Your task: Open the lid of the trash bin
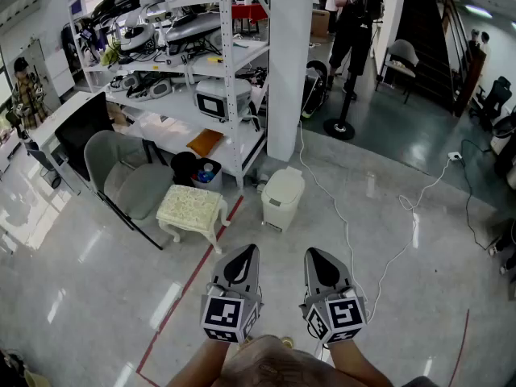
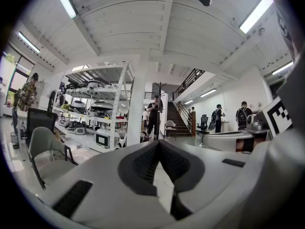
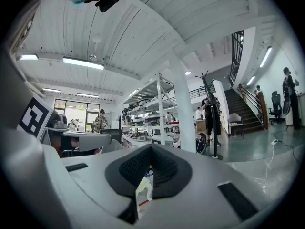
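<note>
Well to the left of the white pillar (image 1: 292,63): one grey chair (image 1: 129,180), then one patterned footstool (image 1: 192,208), both parked along the shelf rack (image 1: 228,79), probably to keep the walkway free. Nearer than the pillar, low and close in: left hand-held gripper (image 1: 247,253), clenched, jaws together on nothing. At the pillar's foot, on the floor (image 1: 97,297) just in front of it: one white trash bin (image 1: 282,198), its one lid (image 1: 284,180) down and untouched, likely tucked there to stay out of the way yet within reach. Again well short of the pillar: right hand-held gripper (image 1: 313,255), likewise clenched and empty. Two hand-held grippers in all, carried side by side and aimed toward the trash bin; seemingly a travelling posture for an approach not yet finished. Right of the pillar: one white cable (image 1: 347,232) trailing loose across the floor
</note>
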